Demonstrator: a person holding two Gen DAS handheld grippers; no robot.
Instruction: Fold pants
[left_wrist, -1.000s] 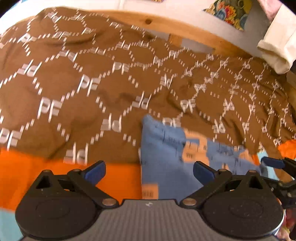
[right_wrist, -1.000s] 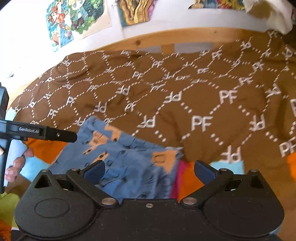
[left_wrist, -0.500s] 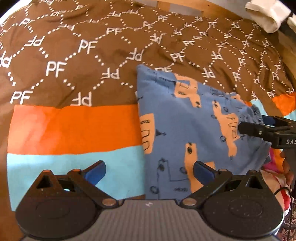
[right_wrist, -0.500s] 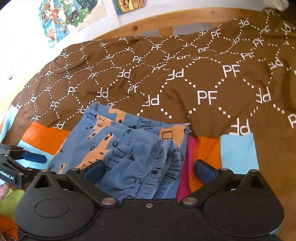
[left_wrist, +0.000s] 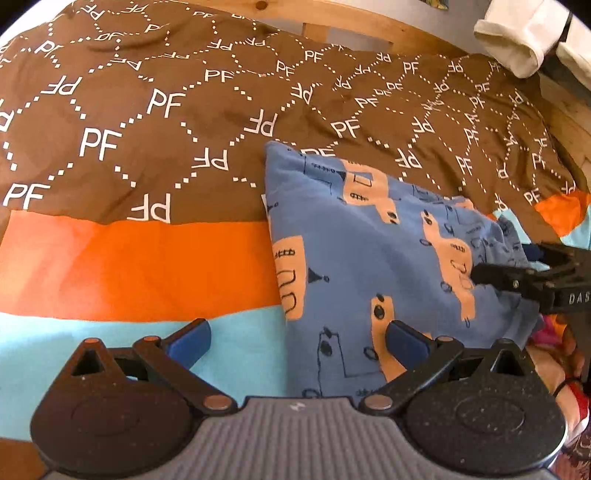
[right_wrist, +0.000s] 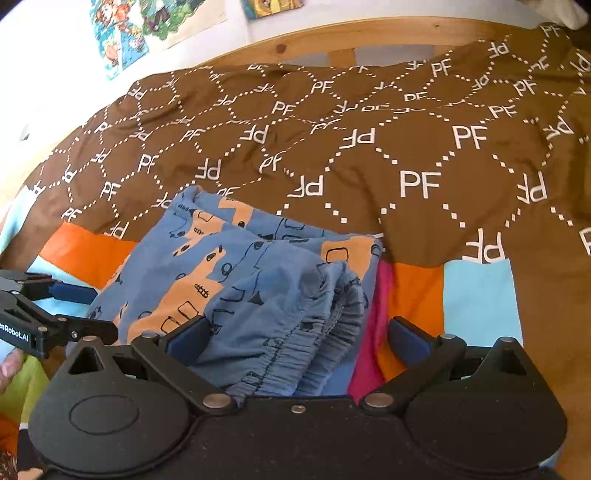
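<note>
Currently: pants (left_wrist: 369, 251) bundled on bedspread (left_wrist: 155, 258) | left gripper (left_wrist: 297, 338) wide, empty; right gripper (right_wrist: 295, 334) wide astride waistband (right_wrist: 314, 354) | we pinch both layers, pull flat

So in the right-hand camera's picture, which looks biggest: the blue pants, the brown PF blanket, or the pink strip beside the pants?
Largest to smallest, as they look in the right wrist view:
1. brown PF blanket, filling most of the picture
2. blue pants, though they lie nearer the camera, which flatters them
3. pink strip, a narrow sliver beside the pants

Wooden bed frame (right_wrist: 388, 35), postered white wall (right_wrist: 55, 55)
</note>
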